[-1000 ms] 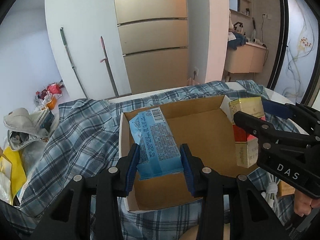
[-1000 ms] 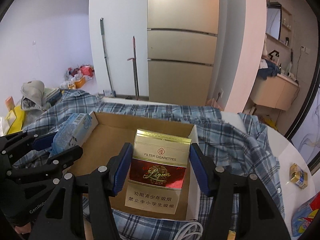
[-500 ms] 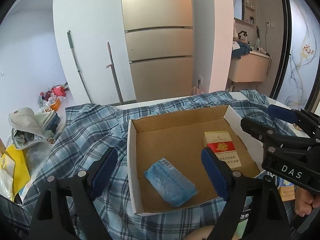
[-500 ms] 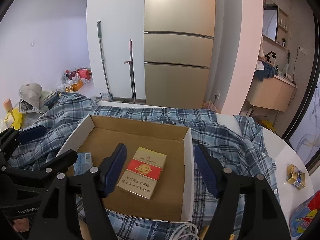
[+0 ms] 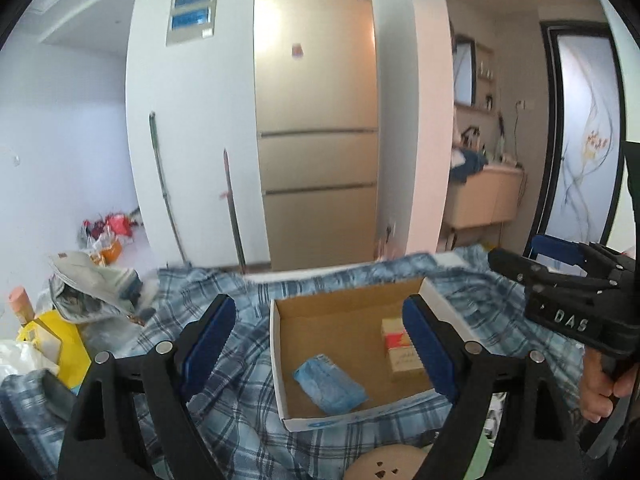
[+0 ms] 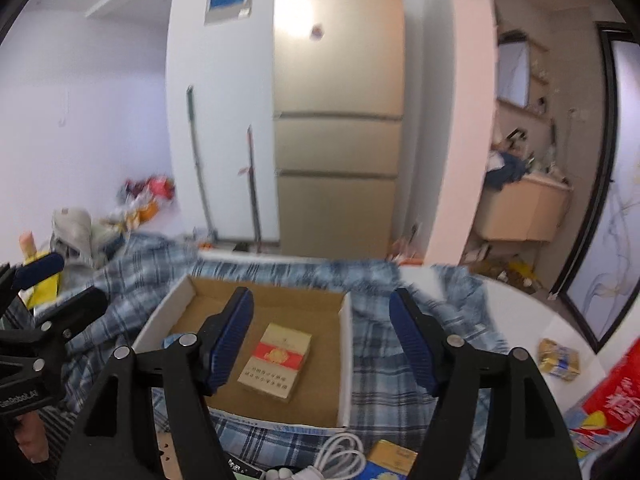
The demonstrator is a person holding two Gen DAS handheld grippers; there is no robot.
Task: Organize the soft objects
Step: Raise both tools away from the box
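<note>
A shallow cardboard box (image 5: 275,344) with white outer walls sits on a blue plaid cloth (image 5: 240,380). Inside lie a blue tissue pack (image 5: 330,384) at the left and a gold-and-red cigarette pack (image 5: 396,346) at the right. The cigarette pack (image 6: 276,362) and box (image 6: 345,344) also show in the right wrist view. My left gripper (image 5: 320,348) is open and empty, raised above and in front of the box. My right gripper (image 6: 324,342) is open and empty, also raised back from the box.
A white cable (image 6: 340,454), a small yellow box (image 6: 392,458), a gold packet (image 6: 558,360) and a red bag (image 6: 612,400) lie near the right. Bags and a yellow box (image 5: 52,340) clutter the left. A fridge (image 5: 316,120) stands behind.
Both grippers opened and let go of the tissue pack and the cigarette pack, which now lie flat in the box. Both grippers have pulled up and back from it.
</note>
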